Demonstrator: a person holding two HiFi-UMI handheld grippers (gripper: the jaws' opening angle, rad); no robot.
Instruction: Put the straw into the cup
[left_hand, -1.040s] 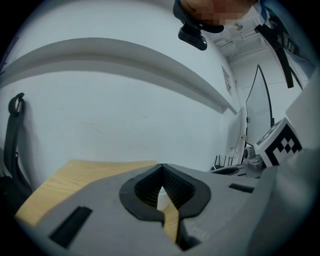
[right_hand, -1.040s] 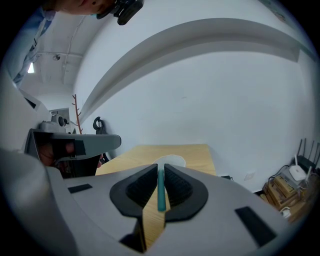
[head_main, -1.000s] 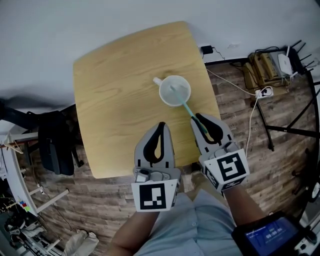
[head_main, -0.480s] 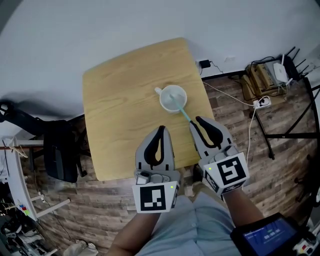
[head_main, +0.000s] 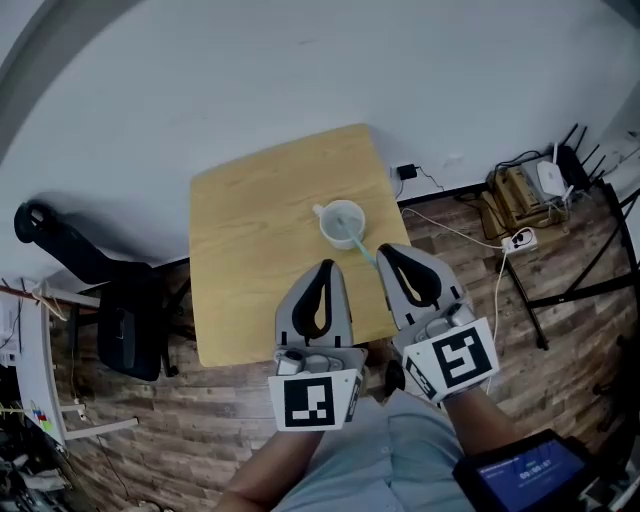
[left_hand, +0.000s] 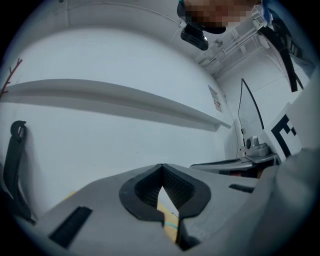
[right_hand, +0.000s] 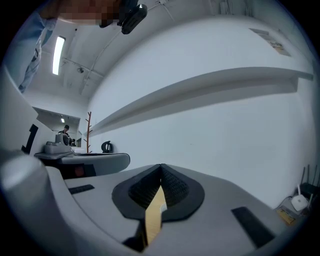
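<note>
A translucent cup stands on the light wooden table, toward its right side. A teal straw sits in it and leans out over the rim toward the near right. Both grippers are held up close to the head camera, well above the table's near edge. My left gripper is shut with nothing in it, and so is my right gripper, whose tip overlaps the straw's upper end in the head view. In the left gripper view a sliver of table and a teal streak show below the shut jaws. The right gripper faces the white wall.
A black chair stands left of the table on the wood-plank floor. Cables, a power strip and boxes lie on the floor at the right. A white wall with a ledge rises behind the table.
The view has pulled back and upward, so the table and cup look smaller and farther off. Both grippers stay shut, and the right one has drawn away from the straw.
</note>
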